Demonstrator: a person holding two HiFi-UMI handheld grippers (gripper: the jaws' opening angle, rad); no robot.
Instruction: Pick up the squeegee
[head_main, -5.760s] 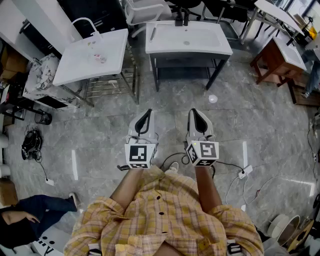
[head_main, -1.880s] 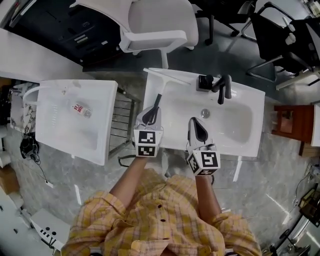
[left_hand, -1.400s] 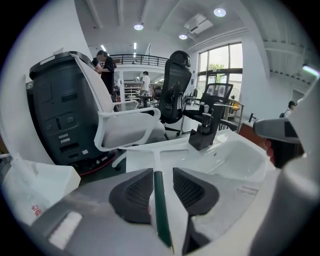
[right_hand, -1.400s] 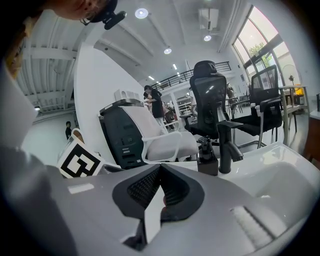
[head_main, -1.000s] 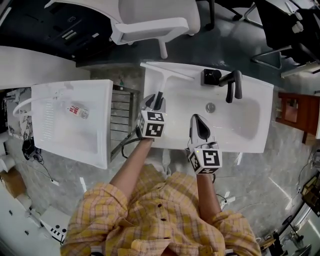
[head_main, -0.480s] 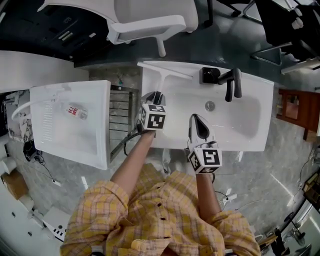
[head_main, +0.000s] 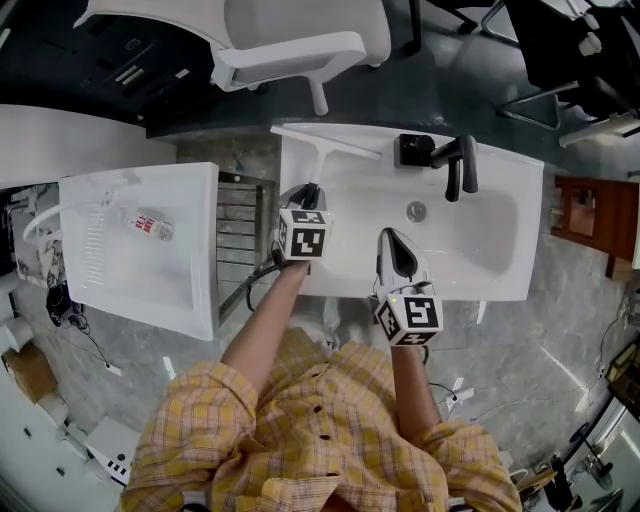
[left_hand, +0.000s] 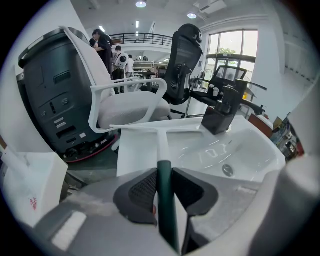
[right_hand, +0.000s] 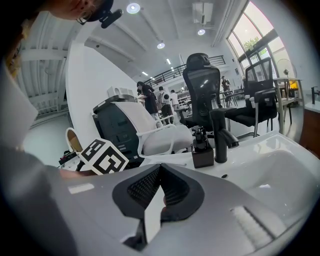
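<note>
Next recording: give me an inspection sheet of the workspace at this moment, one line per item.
Surface: white washbasin, bare apart from its fittings.
Job's things: squeegee lying on the washbasin's left side, blade at the far edge, green handle toward the person.
Clutter: black faucet with a black box beside it; small bottle in the second basin at left.
Grippers: left hand-held gripper closing, its pads at the handle's sides; right hand-held gripper shut and empty, over the front rim.
Cables: dark cable bundle on the floor at left.
Surroundings: white chair, grey tiled floor.
</note>
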